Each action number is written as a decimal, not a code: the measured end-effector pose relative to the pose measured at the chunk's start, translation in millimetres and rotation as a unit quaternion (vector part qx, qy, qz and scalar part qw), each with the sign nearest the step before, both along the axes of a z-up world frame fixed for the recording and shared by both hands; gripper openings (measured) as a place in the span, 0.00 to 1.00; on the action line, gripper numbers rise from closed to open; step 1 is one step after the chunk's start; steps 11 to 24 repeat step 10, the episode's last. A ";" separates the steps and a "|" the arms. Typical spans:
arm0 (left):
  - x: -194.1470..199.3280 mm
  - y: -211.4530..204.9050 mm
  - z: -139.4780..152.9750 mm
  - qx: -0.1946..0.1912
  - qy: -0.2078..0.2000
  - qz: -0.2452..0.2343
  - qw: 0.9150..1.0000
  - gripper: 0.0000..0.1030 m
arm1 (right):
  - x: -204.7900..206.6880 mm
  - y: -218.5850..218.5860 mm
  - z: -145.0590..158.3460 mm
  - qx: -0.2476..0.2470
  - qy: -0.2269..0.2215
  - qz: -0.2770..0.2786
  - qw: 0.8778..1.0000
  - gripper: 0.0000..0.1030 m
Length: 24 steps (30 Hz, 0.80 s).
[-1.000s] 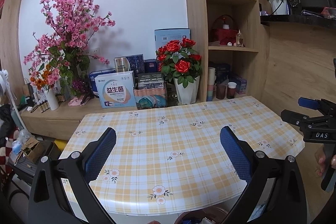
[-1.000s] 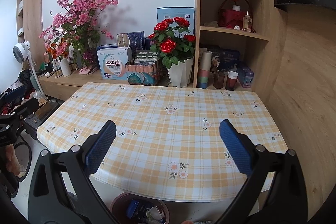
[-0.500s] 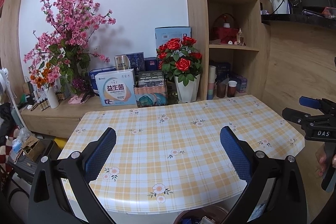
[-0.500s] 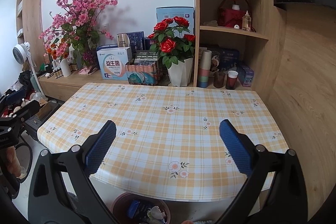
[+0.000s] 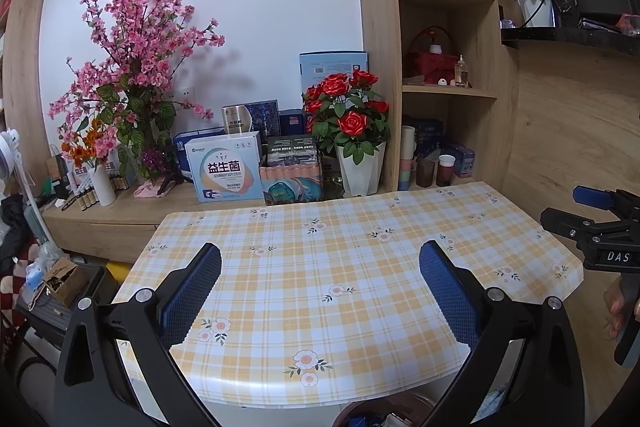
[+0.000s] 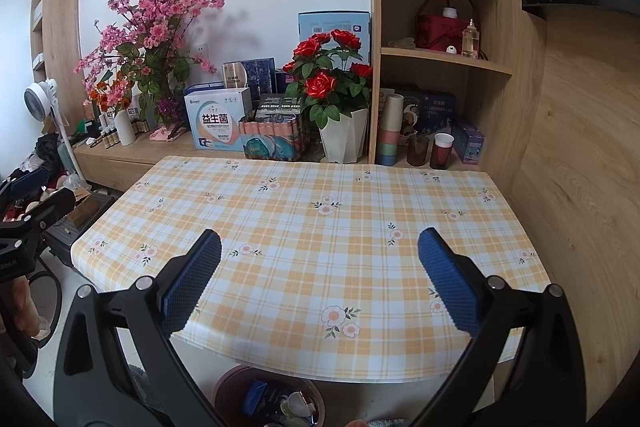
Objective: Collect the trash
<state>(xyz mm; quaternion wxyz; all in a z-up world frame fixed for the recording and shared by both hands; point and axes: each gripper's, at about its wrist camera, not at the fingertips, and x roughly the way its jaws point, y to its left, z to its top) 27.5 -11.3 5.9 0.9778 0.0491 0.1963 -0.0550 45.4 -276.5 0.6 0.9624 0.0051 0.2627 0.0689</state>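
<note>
A table with a yellow plaid floral cloth (image 5: 344, 267) fills both views (image 6: 320, 243); I see nothing lying on its cloth. A brown trash bin (image 6: 272, 399) holding several discarded items stands on the floor below the table's near edge; its rim shows in the left wrist view (image 5: 380, 411). My left gripper (image 5: 320, 287) is open and empty above the table's near edge. My right gripper (image 6: 320, 283) is open and empty, also above the near edge. Each gripper shows from the side in the other's view, the right one (image 5: 600, 227) and the left one (image 6: 32, 223).
Behind the table a wooden ledge holds a pink blossom arrangement (image 5: 136, 75), a probiotic box (image 5: 226, 171), a red rose pot (image 5: 354, 131), stacked cups (image 6: 390, 131) and small cups (image 6: 442, 149). Shelves rise at right. A white fan (image 6: 40, 103) and floor clutter stand at left.
Both views have drifted slightly backward and down from the table. Both grippers stay open and empty.
</note>
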 end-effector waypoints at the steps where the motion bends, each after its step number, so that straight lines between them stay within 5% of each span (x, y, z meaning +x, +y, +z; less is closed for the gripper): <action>1: 0.1 -0.1 -0.2 0.000 0.000 0.000 1.000 0.94 | 0.0 0.2 -0.8 0.000 0.001 0.000 1.000 0.94; 24: 0.1 0.7 -1.3 0.006 0.002 0.006 1.000 0.94 | -0.8 2.0 -3.9 -0.002 0.003 -0.001 1.000 0.94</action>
